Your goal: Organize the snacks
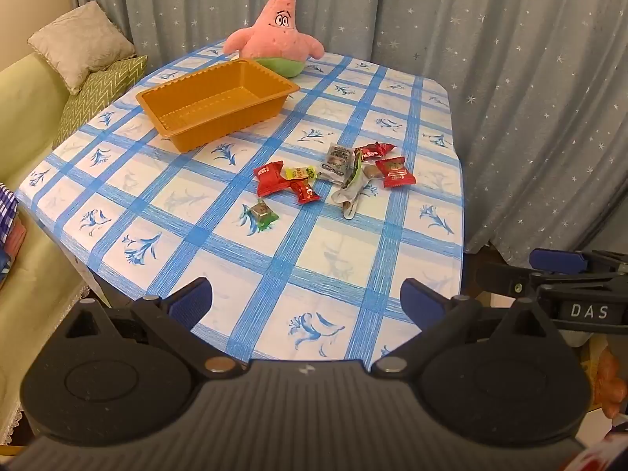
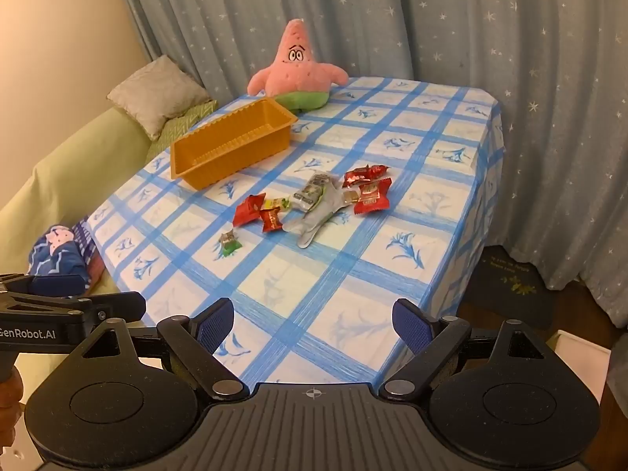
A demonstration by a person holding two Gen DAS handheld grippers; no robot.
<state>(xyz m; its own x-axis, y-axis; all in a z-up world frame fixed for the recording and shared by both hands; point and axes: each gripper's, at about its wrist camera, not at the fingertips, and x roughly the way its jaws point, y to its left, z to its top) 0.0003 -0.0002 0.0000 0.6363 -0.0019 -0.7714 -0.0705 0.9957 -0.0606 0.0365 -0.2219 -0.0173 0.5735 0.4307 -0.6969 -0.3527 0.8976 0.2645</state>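
- The left gripper point(image 1: 306, 298), black with blue-padded fingers, is being held above the near edge of the table with its jaws spread fully wide and nothing between them.
- The right gripper point(image 2: 313, 322) is likewise being held wide open and empty, angled down toward the blue-and-white checked tablecloth point(image 2: 353, 286).
- The wrapped snacks are being left scattered mid-table: a puffy red packet point(image 1: 270, 177), a small yellow-green packet point(image 1: 299, 173), a green-edged candy point(image 1: 262, 214) nearest the grippers, a silvery crumpled wrapper point(image 1: 349, 193), a clear grey sachet point(image 1: 336, 161) and a square red packet point(image 1: 394, 172).
- The orange rectangular plastic tray point(image 1: 180, 133) is being kept empty further back on the left, just in front of a pink star-shaped plush toy point(image 1: 278, 27).
- No snack is yet being handled, so the opening step appears to be in hand.
- Next, a descent onto one packet is being called for, probably the isolated green-edged candy, followed by a carry across to the tray.
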